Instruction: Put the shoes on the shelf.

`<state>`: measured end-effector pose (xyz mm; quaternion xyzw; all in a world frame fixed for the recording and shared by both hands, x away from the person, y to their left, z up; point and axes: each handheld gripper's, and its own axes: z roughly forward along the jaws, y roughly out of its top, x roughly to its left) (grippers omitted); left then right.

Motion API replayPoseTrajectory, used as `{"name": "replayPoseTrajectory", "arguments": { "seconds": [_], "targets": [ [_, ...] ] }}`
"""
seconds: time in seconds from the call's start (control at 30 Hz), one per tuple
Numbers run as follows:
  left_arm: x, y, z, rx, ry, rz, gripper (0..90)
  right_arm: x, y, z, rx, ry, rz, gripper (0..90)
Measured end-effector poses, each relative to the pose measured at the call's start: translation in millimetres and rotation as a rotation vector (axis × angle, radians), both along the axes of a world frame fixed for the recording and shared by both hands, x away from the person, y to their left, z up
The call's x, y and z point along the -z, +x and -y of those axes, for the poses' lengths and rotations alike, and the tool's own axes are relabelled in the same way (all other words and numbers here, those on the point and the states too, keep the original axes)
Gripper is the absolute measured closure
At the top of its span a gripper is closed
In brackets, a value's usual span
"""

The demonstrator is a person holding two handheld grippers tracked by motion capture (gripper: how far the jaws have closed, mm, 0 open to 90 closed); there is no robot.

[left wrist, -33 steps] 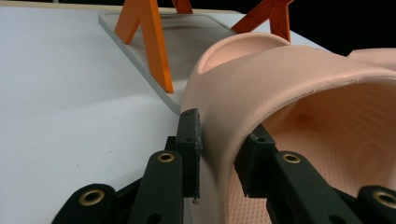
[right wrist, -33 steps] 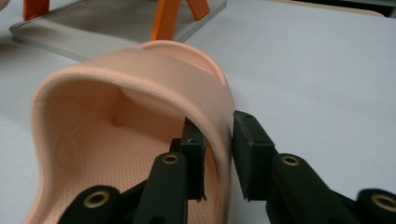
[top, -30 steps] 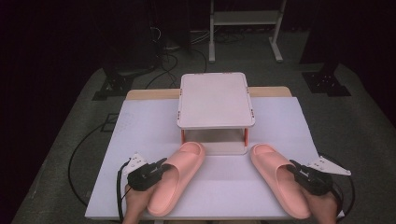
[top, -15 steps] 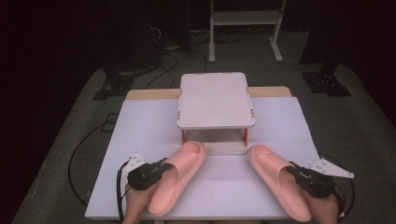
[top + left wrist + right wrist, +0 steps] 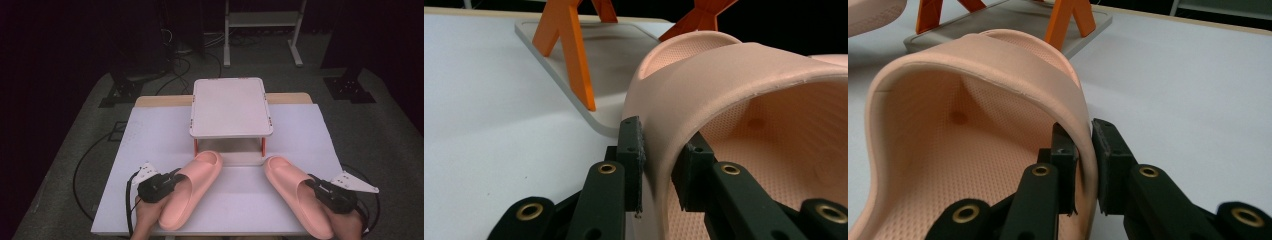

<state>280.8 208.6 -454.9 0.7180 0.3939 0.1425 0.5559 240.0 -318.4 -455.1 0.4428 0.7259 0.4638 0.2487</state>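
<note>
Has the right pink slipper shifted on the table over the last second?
Yes, slightly: the right pink foam slipper has its toe nearer the small white shelf rack, slid forward and inward.

In the high view, the picture's bottom edge cuts off our forearms, and the heel of the right slipper [image 5: 298, 196] disappears under the right tongs [image 5: 316, 185] and the hand behind them. The small stand [image 5: 231, 106] hides the worktop [image 5: 150, 150] beneath its top, and its legs are mostly covered.

In the left gripper view, we see just the strap side of the left slipper [image 5: 734, 100]; its sole runs off the right edge, and the stand's orange legs [image 5: 569, 55] are cut at the top.

In the right gripper view, the slipper's heel falls below the frame.
</note>
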Motion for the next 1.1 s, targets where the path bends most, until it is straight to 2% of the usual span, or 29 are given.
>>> {"name": "replayPoseTrajectory", "arguments": {
  "seconds": [0.23, 0.37, 0.57, 1.1],
  "targets": [
    [0.6, -1.3, 0.7, 0.013, -0.002, -0.003, 76.5, -3.0, -2.4, -2.8, -0.007, 0.026, 0.009, 80.0],
    [-0.7, -3.0, 0.1, 0.013, -0.017, -0.006, 76.5, -3.6, -1.7, -7.5, -0.025, 0.024, 0.015, 80.0],
    [-4.7, -6.4, 2.6, 0.024, -0.018, 0.004, 76.5, -4.9, -2.5, -14.9, -0.052, 0.030, 0.016, 80.0],
    [-9.3, -10.2, 8.4, 0.044, -0.038, 0.011, 76.5, -8.8, -4.4, -26.6, -0.084, 0.053, 0.027, 80.0]
  ]
}}
